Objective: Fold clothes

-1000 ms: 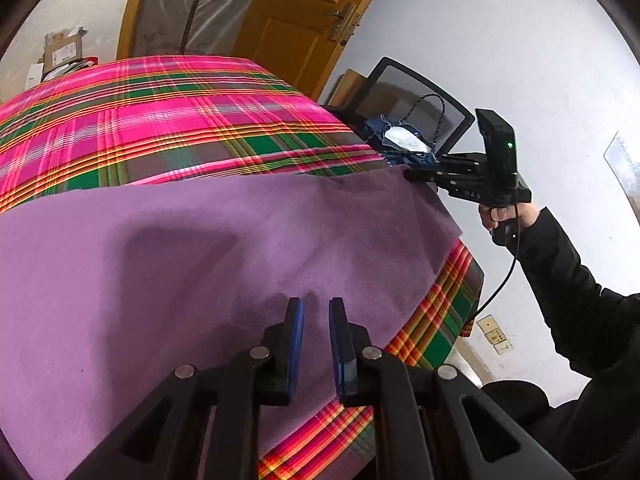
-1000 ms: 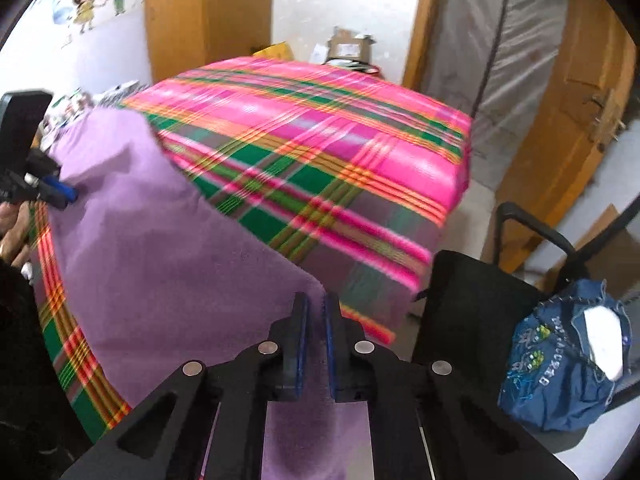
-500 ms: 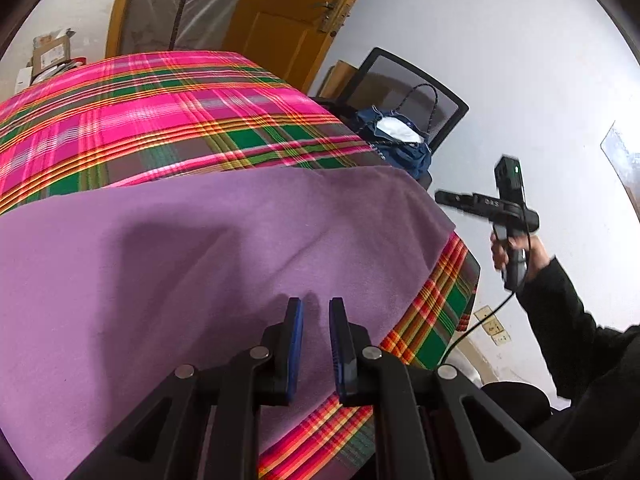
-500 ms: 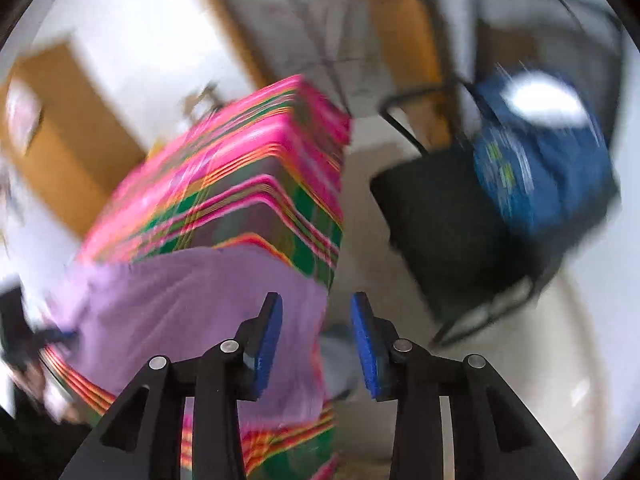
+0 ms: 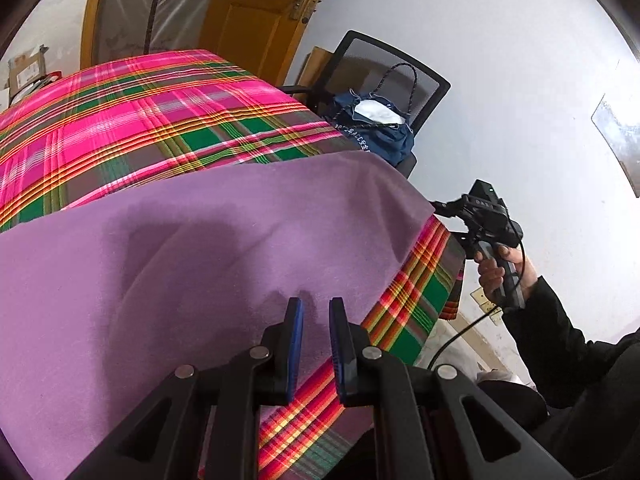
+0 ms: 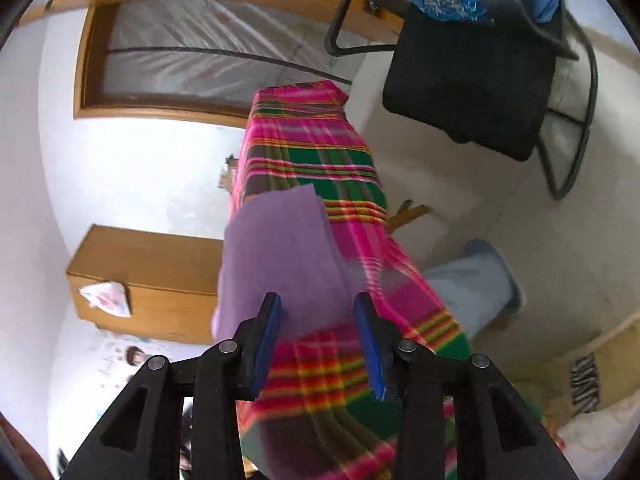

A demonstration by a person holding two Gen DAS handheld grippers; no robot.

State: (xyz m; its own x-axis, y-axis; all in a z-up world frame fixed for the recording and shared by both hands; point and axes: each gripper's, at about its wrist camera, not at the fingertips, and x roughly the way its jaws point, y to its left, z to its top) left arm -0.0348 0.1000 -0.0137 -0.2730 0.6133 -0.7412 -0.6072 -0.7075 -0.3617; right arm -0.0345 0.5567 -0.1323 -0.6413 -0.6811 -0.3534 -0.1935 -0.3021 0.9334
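A purple cloth [image 5: 192, 248] lies spread over the near end of a table covered in a pink and green plaid tablecloth [image 5: 120, 120]. My left gripper [image 5: 316, 312] hovers over the cloth's near right edge, its blue pads a narrow gap apart with nothing between them. In the left wrist view my right gripper [image 5: 436, 204] is held off the table's right corner, just past the cloth's corner. The right wrist view is rolled sideways: my right gripper [image 6: 318, 312] is open and empty, with the purple cloth [image 6: 276, 256] and the plaid tablecloth [image 6: 320, 160] beyond it.
A black office chair [image 5: 384, 76] with a blue bag [image 5: 376, 128] on its seat stands past the table's far right corner. A wooden door [image 5: 256, 20] and a plastic-covered doorway are behind. A wooden cabinet [image 6: 140, 280] stands by the wall.
My right gripper let go of the cloth's corner, opened, swung away from the table and rolled sideways. The cloth's right corner now lies on the table. The left gripper held still.
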